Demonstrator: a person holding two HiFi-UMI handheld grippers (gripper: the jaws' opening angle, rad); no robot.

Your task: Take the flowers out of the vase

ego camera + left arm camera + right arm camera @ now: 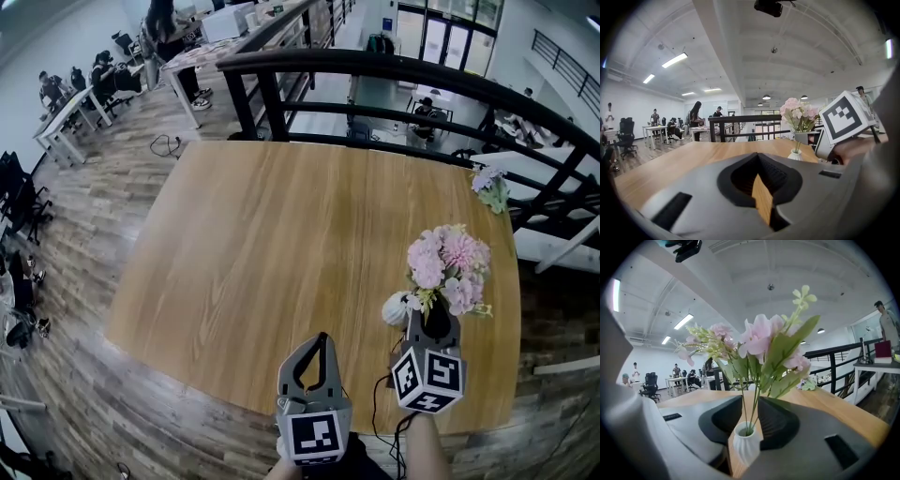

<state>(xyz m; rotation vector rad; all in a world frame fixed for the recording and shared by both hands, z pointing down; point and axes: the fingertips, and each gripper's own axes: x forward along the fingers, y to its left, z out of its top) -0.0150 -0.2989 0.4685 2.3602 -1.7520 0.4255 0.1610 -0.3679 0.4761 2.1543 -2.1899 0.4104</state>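
Clamps the right gripper (751,401) on the stems of the pink flowers (759,338), just above the neck of the white ribbed vase (745,446). Has the vase upright on the wooden table (281,234), near its right edge, flowers in it. Holds the left gripper (758,157) closed and empty over the table's near edge. Shows one more flower sprig (487,186) lying at the far right corner.

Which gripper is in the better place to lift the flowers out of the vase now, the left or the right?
The right gripper: its jaws stand around the stems just above the vase; whether they press is unclear. The left gripper is shut and apart from the flowers.
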